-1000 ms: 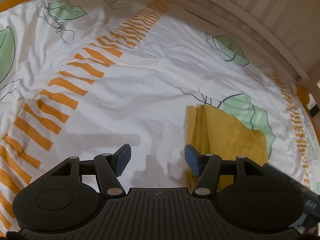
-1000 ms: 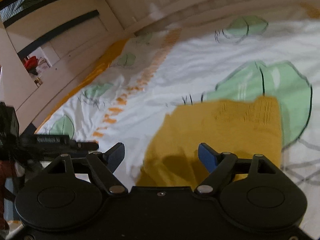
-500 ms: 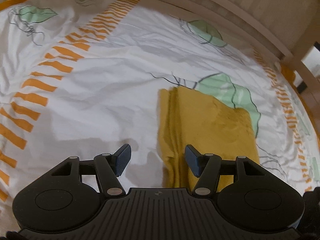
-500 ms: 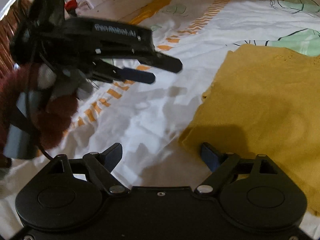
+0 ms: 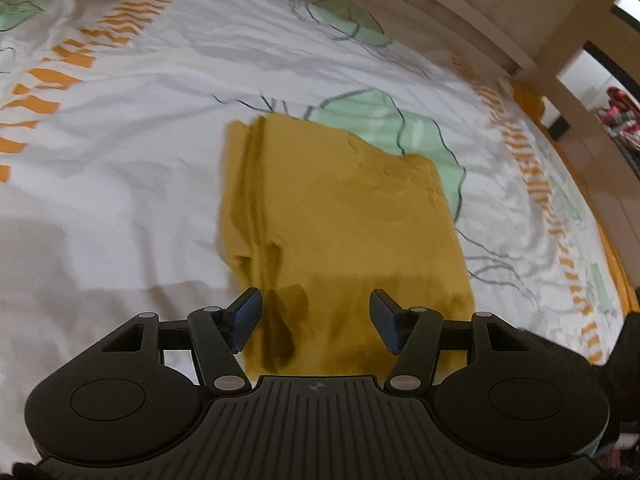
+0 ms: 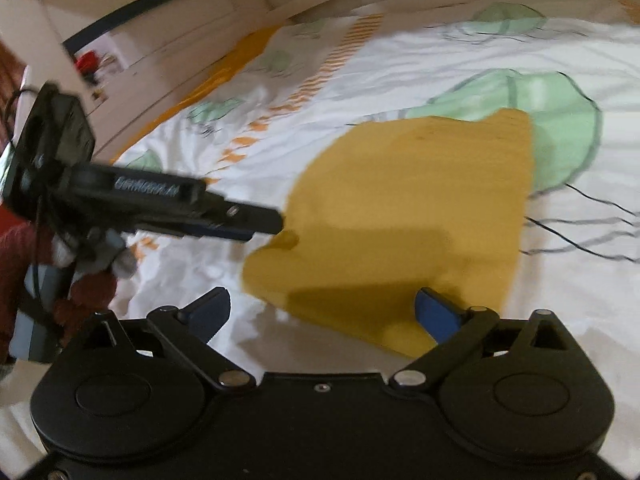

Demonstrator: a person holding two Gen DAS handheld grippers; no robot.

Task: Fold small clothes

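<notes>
On the bedsheet [image 5: 132, 184], white with green leaves and orange dashes, the mustard garment [image 5: 344, 216] lies flat as a folded rectangle, its stacked layer edges showing along the left side in the left wrist view. Compared with a second ago, that garment has grown from a patch at the right of the left camera's picture to fill its middle, so the left gripper [image 5: 316, 322] has swung over and down toward the cloth's near edge; its jaws are spread at the same moderate width as before, with the near hem showing between the blue pads and nothing pinched. The right gripper [image 6: 322, 312] has just been opening its jaws, now very wide apart, with only sheet and the garment's near corner seen between them, gripping nothing. Both tools closing in on the same edge suggests another fold, or a final tidy, is about to begin, though which cannot be told yet. The right wrist view alone shows the left tool from the side, its fingertips [image 6: 264, 220] reaching just to the garment's left edge, along with a dark red sleeve [image 6: 24, 264] behind it; whether they touch the cloth is blurred. The left wrist view alone shows the layered folds and the wooden bed rail [image 5: 460, 12] beyond.
</notes>
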